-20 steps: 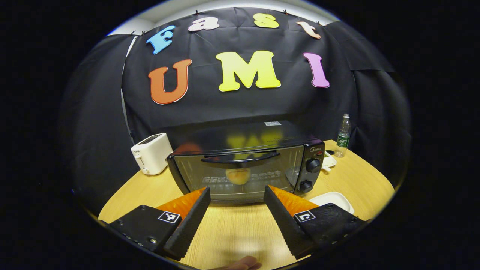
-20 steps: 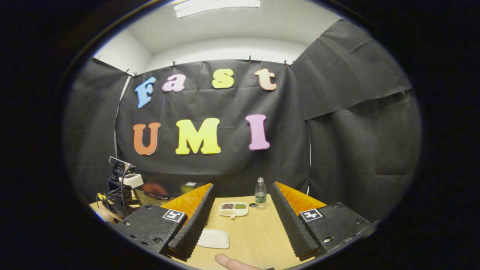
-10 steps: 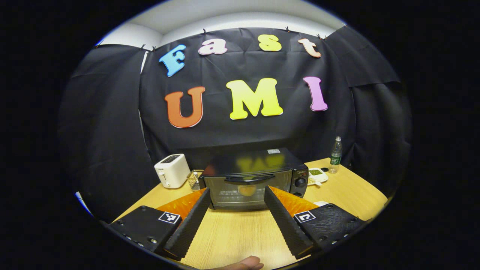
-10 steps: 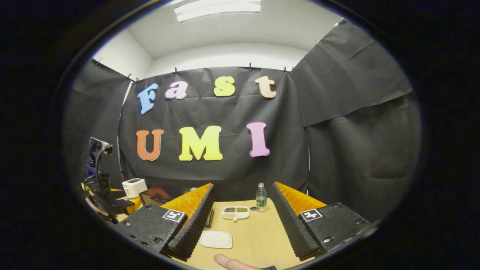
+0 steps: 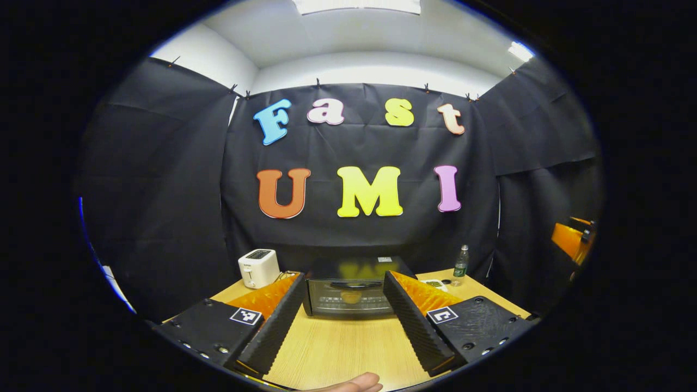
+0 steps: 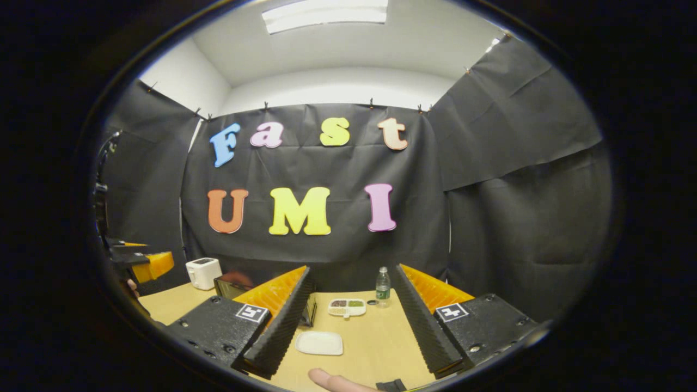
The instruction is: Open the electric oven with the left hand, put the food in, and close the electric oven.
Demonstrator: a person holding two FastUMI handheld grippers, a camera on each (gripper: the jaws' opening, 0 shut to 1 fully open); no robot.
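The black electric oven stands at the back of the wooden table with its glass door closed. A pale round piece of food shows behind the glass. My left gripper is open and empty, well back from the oven, which sits framed between its fingers. My right gripper is also open and empty, over the right part of the table. In the right gripper view a corner of the oven shows behind one finger, and the left gripper is at the far left edge.
A white toaster stands left of the oven and a water bottle stands to its right. An empty white plate and a divided dish of grains lie on the table. Black cloth walls surround it.
The left gripper has drawn back and tilted up, so the oven looks much smaller and farther off. The right gripper has shifted back slightly. Both stayed open.
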